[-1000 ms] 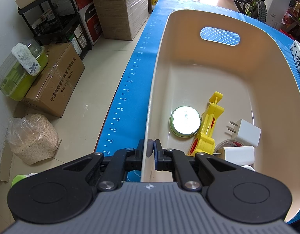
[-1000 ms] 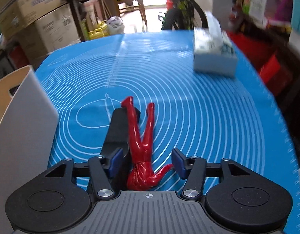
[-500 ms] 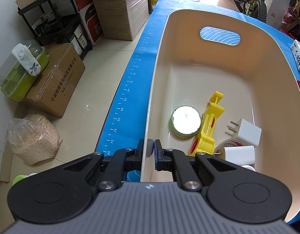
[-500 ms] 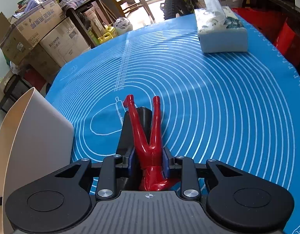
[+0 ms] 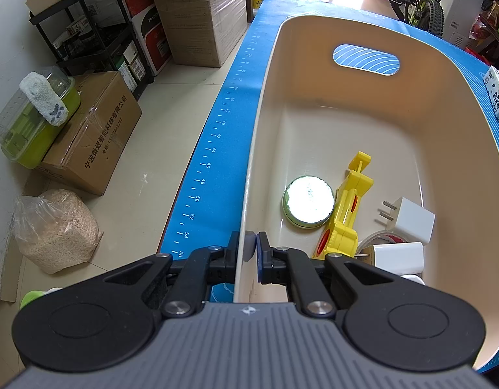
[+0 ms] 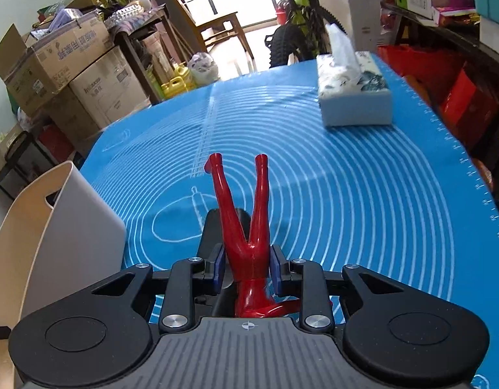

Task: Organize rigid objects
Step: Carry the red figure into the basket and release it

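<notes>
In the right wrist view my right gripper [image 6: 246, 264] is shut on a glossy red figurine [image 6: 249, 227], pads pressing its hips, legs pointing away from me. A black flat object [image 6: 213, 230] lies on the blue mat just below and left of it. My left gripper [image 5: 251, 249] is shut on the near rim of the cream bin [image 5: 314, 113]. Inside the bin lie a round green tin with a shiny lid [image 5: 308, 201], a yellow toy [image 5: 346, 210], two white plug adapters [image 5: 408, 220] and a tape roll [image 5: 379, 238]. The bin's corner [image 6: 67, 227] shows at left in the right wrist view.
A tissue box [image 6: 354, 97] stands at the far right of the blue mat [image 6: 362, 194]. Cardboard boxes [image 5: 93, 133], a sack of grain [image 5: 54, 230] and a shelf rack sit on the floor left of the table. A bicycle stands beyond the table's far end.
The right gripper closed on the red figurine and lifted it off the mat, tilting up so more of the room shows. The left gripper kept still on the bin rim.
</notes>
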### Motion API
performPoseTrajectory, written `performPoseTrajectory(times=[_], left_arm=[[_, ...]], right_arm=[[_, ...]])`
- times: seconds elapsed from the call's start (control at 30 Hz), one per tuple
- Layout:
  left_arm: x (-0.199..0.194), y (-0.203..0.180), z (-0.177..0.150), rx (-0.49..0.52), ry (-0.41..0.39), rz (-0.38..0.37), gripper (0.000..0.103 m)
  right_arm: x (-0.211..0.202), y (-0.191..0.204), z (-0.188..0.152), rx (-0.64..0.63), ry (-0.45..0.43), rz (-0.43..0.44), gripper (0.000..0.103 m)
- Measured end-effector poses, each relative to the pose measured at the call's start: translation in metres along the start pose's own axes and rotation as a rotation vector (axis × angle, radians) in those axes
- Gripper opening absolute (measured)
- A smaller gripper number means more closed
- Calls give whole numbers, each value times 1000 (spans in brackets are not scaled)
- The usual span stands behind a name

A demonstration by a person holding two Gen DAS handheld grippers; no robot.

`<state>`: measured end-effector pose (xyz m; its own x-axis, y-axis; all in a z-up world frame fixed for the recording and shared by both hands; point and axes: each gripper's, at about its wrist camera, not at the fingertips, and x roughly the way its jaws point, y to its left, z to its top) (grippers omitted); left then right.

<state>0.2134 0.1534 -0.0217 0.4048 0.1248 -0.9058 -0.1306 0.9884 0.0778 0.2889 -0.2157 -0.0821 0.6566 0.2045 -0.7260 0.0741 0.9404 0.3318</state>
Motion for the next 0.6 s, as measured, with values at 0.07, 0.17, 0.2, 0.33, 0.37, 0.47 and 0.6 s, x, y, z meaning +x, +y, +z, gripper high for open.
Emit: performPoseTrajectory(times=[0.07, 0.17, 0.2, 0.33, 0.37, 0.47, 0.6], left_arm=[[0, 0, 0, 0, 0, 0, 11], [0, 0, 0, 0, 0, 0, 11], [0, 0, 0, 0, 0, 0, 11], [0, 0, 0, 0, 0, 0, 11], [0, 0, 0, 0, 0, 0, 11], [0, 0, 0, 0, 0, 0, 11], [0, 0, 0, 0, 0, 0, 11]], right_arm=[[-7, 2, 1, -9, -13, -10, 37], [-18, 11, 5, -29, -31, -18, 37], [-22, 15, 7, -41, -39, -20, 37], [-38, 35, 13, -107, -91, -37, 37], [-43, 41, 14, -119, -107, -34, 37], [-55, 59, 18, -153, -143, -23, 37], [-69, 87, 21, -196, -170, 23, 37]])
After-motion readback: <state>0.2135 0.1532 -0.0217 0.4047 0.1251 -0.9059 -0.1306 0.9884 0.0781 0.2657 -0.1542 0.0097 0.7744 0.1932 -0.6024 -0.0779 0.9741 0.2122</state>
